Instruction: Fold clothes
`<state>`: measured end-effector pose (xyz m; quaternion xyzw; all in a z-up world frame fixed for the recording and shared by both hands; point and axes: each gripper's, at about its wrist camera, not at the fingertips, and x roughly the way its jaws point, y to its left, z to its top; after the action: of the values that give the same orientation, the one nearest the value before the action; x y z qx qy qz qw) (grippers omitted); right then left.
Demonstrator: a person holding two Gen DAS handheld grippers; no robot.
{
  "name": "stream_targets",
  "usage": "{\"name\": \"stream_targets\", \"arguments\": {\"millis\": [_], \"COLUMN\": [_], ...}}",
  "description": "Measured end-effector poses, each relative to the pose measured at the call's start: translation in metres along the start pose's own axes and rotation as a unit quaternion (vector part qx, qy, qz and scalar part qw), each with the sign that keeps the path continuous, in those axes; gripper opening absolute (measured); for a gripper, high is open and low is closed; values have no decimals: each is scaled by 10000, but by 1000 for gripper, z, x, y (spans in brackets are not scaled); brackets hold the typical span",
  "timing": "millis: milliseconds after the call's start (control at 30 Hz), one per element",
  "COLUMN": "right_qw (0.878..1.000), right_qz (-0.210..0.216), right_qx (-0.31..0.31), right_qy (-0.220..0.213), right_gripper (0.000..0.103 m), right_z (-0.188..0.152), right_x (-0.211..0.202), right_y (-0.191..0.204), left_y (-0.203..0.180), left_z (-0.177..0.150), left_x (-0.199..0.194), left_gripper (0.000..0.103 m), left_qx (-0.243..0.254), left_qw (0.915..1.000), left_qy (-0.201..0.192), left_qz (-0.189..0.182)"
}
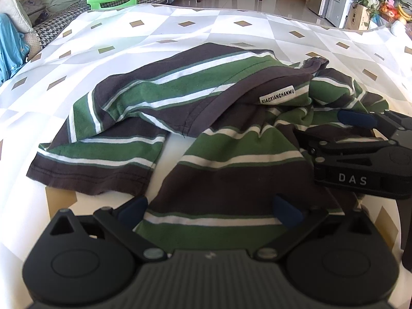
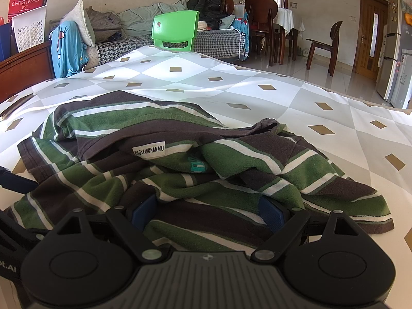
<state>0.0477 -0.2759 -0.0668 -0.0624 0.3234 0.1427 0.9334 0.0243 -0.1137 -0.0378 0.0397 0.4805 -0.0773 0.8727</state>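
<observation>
A crumpled T-shirt with green, brown and white stripes lies on the table, its white label facing up. My left gripper is open at the shirt's near hem, with striped cloth lying between its blue pads. My right gripper is also open, low over the bunched right side of the shirt, with folds between and around its fingers. From the left wrist view the right gripper rests on the cloth at the right. One left finger shows at the right wrist view's left edge.
The table carries a white and grey diamond-patterned cloth with bare room beyond the shirt. A green plastic chair stands at the far edge, before a sofa piled with clothes. Wooden dining chairs and a fridge stand further back.
</observation>
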Motion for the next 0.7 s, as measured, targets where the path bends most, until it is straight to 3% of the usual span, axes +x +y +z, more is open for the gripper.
{"name": "stream_targets", "arguments": {"millis": [700], "right_qw": [10000], "right_qz": [0], "right_qx": [0], "right_qy": [-1], "right_gripper": [86], "right_z": [0], "right_x": [0], "right_y": [0], "left_y": [-1], "left_z": [-5], "left_x": [-1], "left_gripper": [103], "left_qx": [-6], "left_qw": [9999], "left_qy": [-153], "left_qz": [8]}}
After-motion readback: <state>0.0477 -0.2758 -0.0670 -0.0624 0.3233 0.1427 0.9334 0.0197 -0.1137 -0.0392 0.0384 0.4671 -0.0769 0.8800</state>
